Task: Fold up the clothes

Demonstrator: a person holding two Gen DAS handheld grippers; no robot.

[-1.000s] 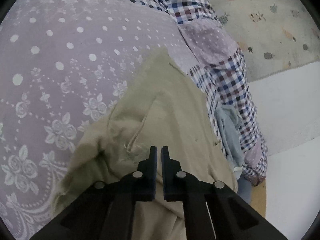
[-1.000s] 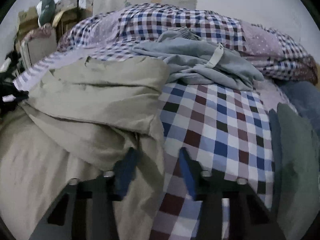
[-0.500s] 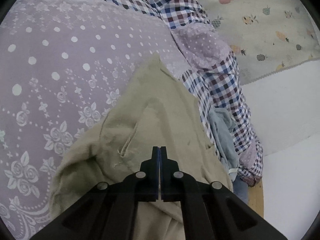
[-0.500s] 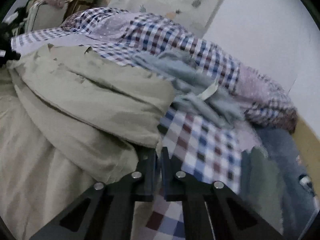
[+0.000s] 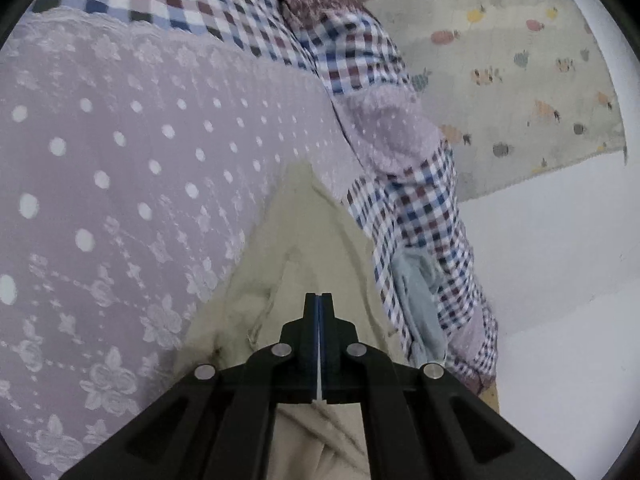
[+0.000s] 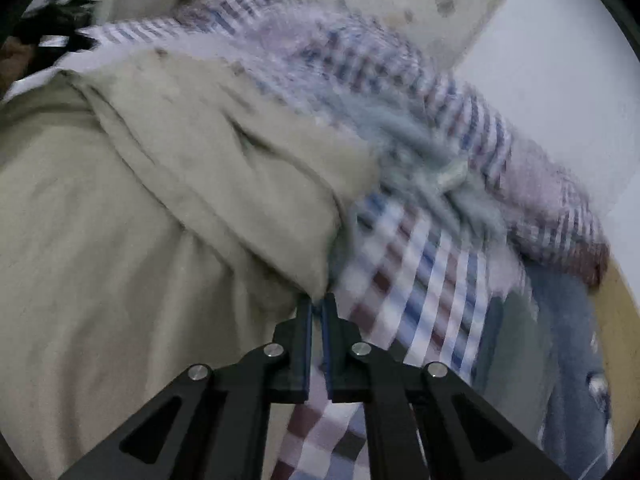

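Here the left gripper [image 5: 319,300] has its jaws pressed together with only a thin blue line of pad showing between them, and the khaki garment [image 5: 308,240] lies right under and around the tips; cloth runs beneath the jaws, so they appear to be pinching a fold of it, though the pinch point itself is hidden by the black fingers. The garment lies on the bed, on a lilac bedspread [image 5: 132,184] with white dots and flowers, its pointed end reaching up toward a checked quilt [image 5: 416,216] that hangs over the bed's edge. A pale blue-grey cloth [image 5: 420,300] lies tucked against the quilt just beside the khaki piece. Beyond the bed, a fruit-patterned rug [image 5: 520,80] lies on the pale floor [image 5: 560,280].

The right wrist view is blurred. The right gripper [image 6: 317,300] has its jaws nearly together, a narrow gap left between the blue pads, nipping the lower corner of the khaki garment [image 6: 180,184], which fills the left of that view in thick folds. To the right lie the checked quilt [image 6: 420,256], the blue-grey cloth [image 6: 424,160] on top of it, and darker blue fabric [image 6: 568,340] at the far right.

No containers show in either view.
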